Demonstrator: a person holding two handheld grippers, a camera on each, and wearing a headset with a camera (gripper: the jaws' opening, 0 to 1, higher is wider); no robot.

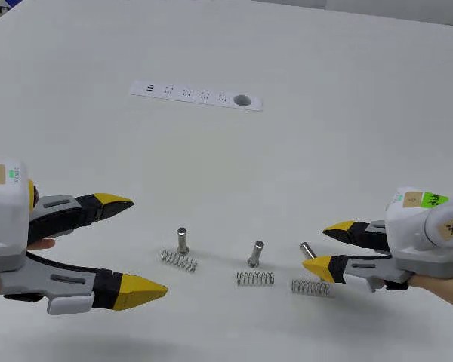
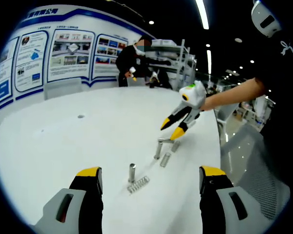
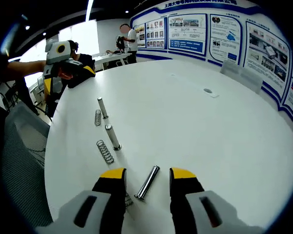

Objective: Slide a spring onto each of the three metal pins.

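Surface: white table (image 1: 302,151); power strip (image 1: 196,96) on its far side.
Left gripper (image 1: 146,245): jaws spread wide, holding nothing; left of the pins, well apart from them.
Right gripper (image 1: 315,246): jaws apart, pinching nothing; tips just beside the right pin (image 3: 147,182).
Left pin (image 1: 182,240): upright; left spring (image 1: 179,261) lies just in front of it.
Middle pin (image 1: 256,253): upright; middle spring (image 1: 255,278) lies just in front of it.
Right pin: lies flat on the table between the jaw tips in the right gripper view, ungripped; right spring (image 1: 312,286) lies near the lower tip.
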